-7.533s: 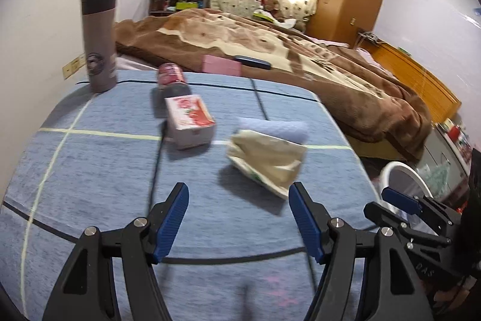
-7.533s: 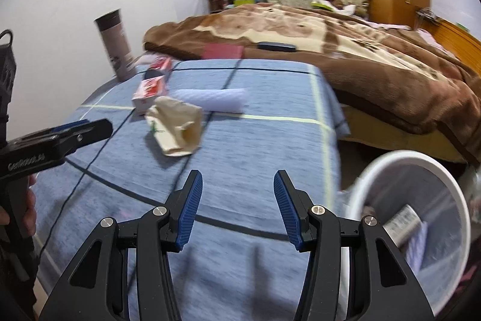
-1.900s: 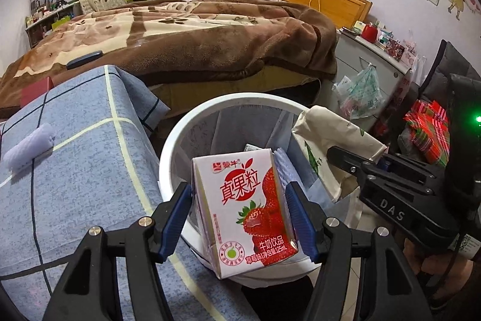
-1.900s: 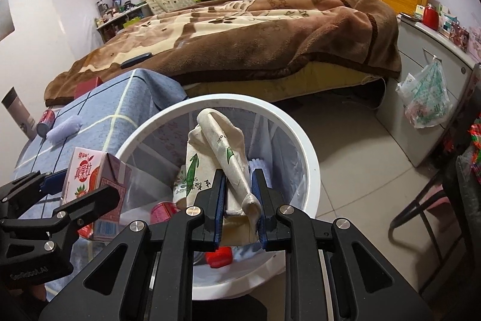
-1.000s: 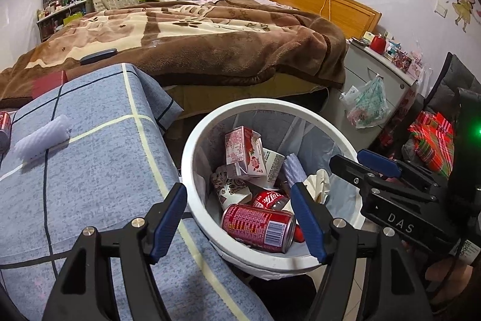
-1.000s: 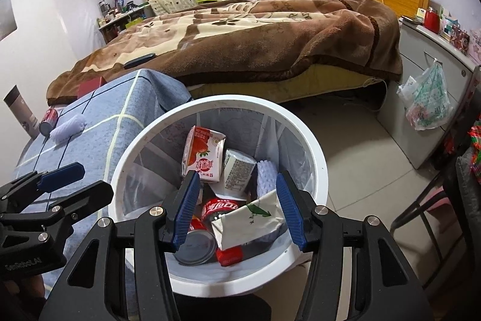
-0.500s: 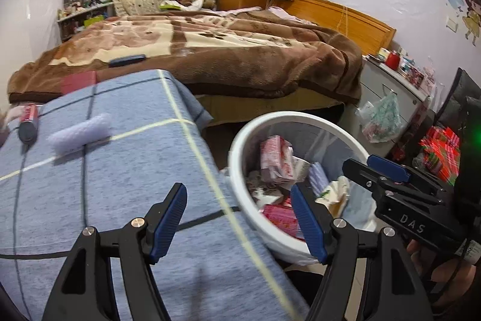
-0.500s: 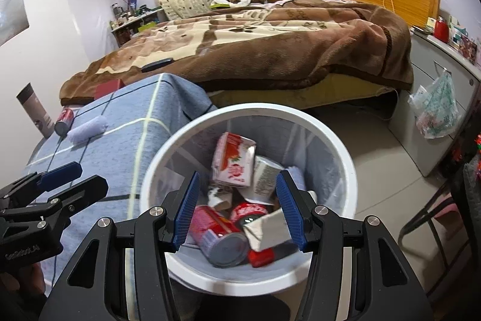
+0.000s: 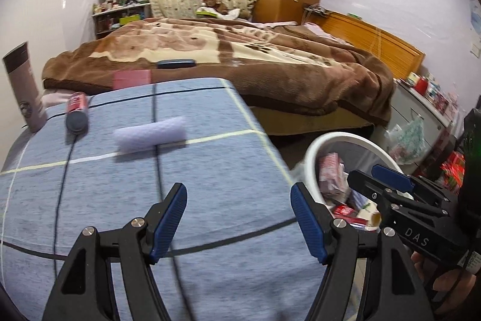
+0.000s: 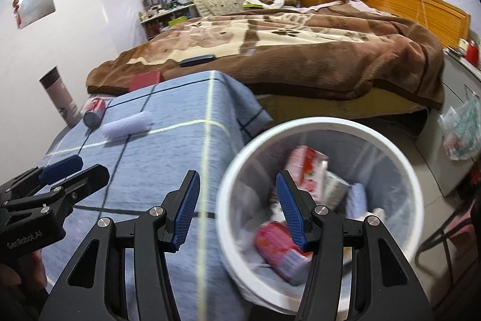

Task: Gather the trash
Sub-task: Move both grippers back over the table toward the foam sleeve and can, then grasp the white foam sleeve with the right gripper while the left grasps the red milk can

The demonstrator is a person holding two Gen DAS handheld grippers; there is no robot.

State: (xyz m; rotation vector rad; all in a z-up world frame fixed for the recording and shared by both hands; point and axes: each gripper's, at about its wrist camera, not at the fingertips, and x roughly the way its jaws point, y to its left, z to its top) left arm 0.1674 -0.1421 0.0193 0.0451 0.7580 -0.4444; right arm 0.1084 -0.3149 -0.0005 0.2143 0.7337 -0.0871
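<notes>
Ahead, red can (image 9: pixel 77 109) beyond gaping left tool (image 9: pixel 239 220).

Left gripper (image 9: pixel 239 220) and right gripper (image 10: pixel 237 209) gape, empty.

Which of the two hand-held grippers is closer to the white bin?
Right. The right hand-held gripper hangs at the white bin's rim; the left hand-held gripper is over the table beside it.

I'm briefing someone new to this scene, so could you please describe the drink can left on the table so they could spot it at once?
Start at the blue-grey checked table beside the bed. At its far left corner a red can lies on its side, between the tall upright grey tumbler and the pale lilac roll. It is the only red, metallic item there.
</notes>
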